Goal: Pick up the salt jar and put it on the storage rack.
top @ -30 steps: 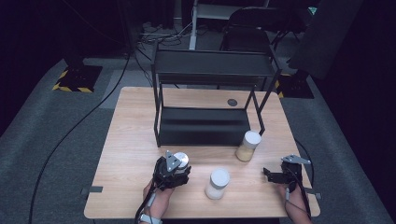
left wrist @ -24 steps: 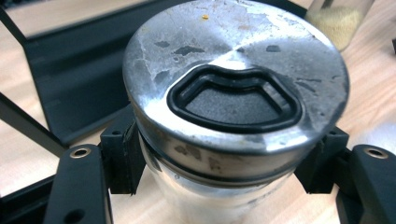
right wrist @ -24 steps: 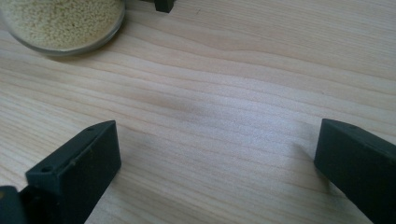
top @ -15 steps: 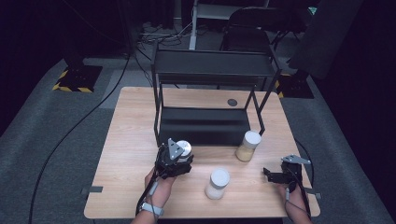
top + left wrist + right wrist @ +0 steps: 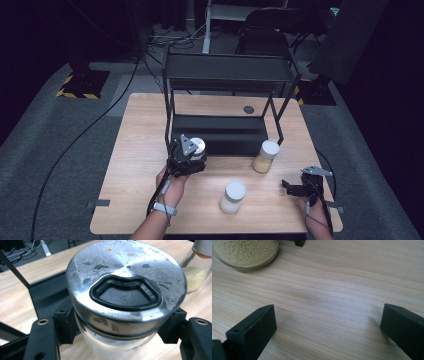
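Note:
My left gripper (image 5: 191, 154) is shut on a glass jar (image 5: 198, 145) with a scuffed silver lid (image 5: 125, 287), gripping it just under the lid. It holds the jar off the wooden table (image 5: 140, 150), right in front of the lower level of a black two-level rack (image 5: 227, 75). Its black pads (image 5: 65, 325) press on both sides of the glass. My right gripper (image 5: 289, 188) rests at the table's front right, open, with bare wood between its jaws in the right gripper view (image 5: 327, 325).
A jar of yellowish grains (image 5: 265, 156) (image 5: 244, 252) stands by the rack's right front leg. A white-lidded jar (image 5: 233, 196) stands near the front edge, between the two hands. A small dark disc (image 5: 248, 109) lies under the rack.
The left gripper has carried its jar away from the front edge and upward, toward the rack's lower level. The right gripper has not moved.

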`<control>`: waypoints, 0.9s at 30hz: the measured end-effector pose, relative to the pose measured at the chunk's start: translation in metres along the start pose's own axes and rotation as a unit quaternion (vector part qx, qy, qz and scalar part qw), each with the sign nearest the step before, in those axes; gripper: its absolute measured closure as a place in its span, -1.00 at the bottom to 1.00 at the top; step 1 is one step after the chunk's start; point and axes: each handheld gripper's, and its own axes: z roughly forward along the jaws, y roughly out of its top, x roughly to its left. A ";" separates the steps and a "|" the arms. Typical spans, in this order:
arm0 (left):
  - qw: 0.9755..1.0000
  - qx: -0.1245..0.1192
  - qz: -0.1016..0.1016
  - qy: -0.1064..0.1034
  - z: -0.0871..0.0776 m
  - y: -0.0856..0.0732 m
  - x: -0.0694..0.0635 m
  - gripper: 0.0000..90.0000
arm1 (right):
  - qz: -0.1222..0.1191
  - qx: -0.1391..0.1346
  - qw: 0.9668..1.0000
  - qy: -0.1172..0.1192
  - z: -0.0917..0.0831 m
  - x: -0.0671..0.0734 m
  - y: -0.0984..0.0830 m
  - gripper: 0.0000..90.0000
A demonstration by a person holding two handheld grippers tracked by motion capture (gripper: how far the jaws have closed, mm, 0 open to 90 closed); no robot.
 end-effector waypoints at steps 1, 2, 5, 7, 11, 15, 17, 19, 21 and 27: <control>1.000 0.000 0.000 0.000 0.000 0.000 0.000 -0.32 | 0.000 0.000 1.000 0.000 0.000 0.000 0.000 -1.00; 1.000 0.000 0.000 0.000 0.001 0.002 0.001 -0.32 | 0.000 0.000 1.000 0.000 0.000 0.000 0.000 -1.00; 1.000 0.002 -0.002 0.002 0.006 0.008 0.005 -0.32 | 0.000 0.000 1.000 0.000 0.000 0.000 0.000 -1.00; 1.000 0.001 -0.003 0.002 0.009 0.011 0.008 -0.32 | 0.000 0.000 1.000 0.000 0.000 0.000 0.000 -1.00; 1.000 -0.009 -0.002 0.001 0.015 0.013 0.014 -0.32 | 0.000 0.000 1.000 0.000 0.000 0.000 0.000 -1.00; 1.000 -0.005 -0.009 0.002 0.029 0.017 0.020 -0.32 | 0.000 0.000 1.000 0.000 0.000 0.000 0.000 -1.00; 1.000 -0.005 -0.013 0.002 0.036 0.017 0.023 -0.32 | 0.000 0.000 1.000 0.000 0.000 0.000 0.000 -1.00; 1.000 -0.003 -0.015 0.003 0.043 0.016 0.025 -0.32 | 0.000 0.000 1.000 0.000 0.000 0.000 0.000 -1.00; 1.000 -0.002 -0.015 0.005 0.049 0.015 0.027 -0.32 | 0.000 0.000 1.000 0.000 0.000 0.000 0.000 -1.00; 1.000 -0.002 -0.026 0.012 0.065 0.012 0.031 -0.32 | 0.000 0.000 1.000 0.000 0.000 0.000 0.000 -1.00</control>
